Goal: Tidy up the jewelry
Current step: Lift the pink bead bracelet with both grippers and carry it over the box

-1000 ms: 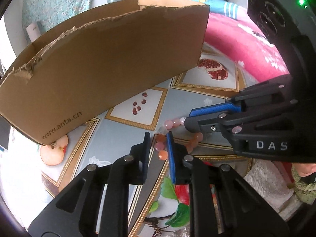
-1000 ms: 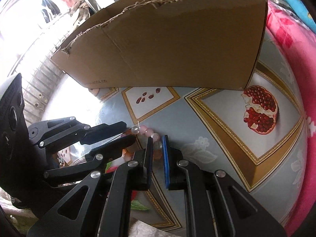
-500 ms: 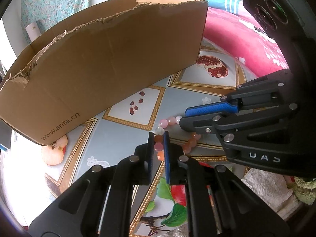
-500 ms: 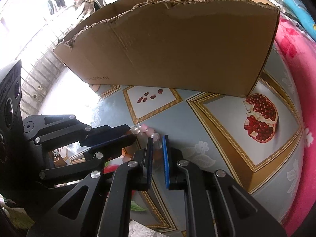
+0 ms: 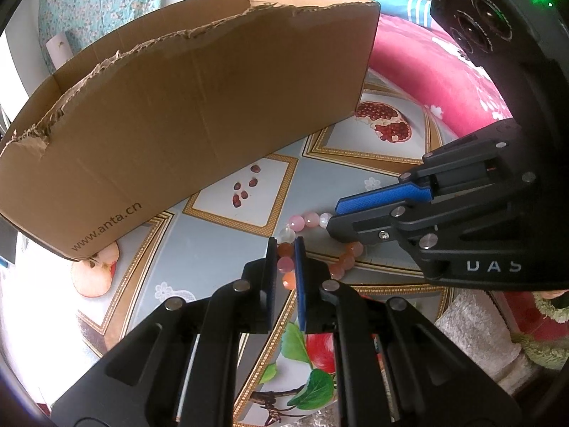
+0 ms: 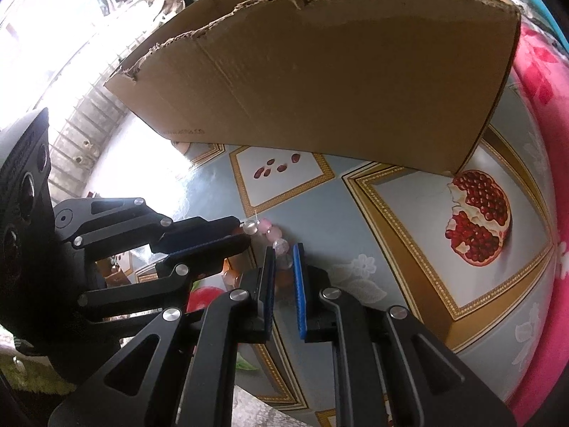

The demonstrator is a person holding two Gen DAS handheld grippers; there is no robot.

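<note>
One bead bracelet, left gripper and right gripper both clamping it, one cardboard box.

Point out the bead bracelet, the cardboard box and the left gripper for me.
bead bracelet [image 5: 306, 219]: left wrist view, on a pink bead.
cardboard box [image 5: 199, 114]: left wrist view, middle of its near wall.
left gripper [image 5: 285, 245]: left wrist view, between its fingertips, shut on beads.

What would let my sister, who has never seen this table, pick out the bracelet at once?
Start at the big torn brown cardboard box standing on the fruit-print tablecloth. In front of its printed wall, both black grippers meet over a loop of round pink, orange and clear beads, the bead bracelet. It is the only real loose thing there; the pomegranates and seeds around it are flat print.
</note>
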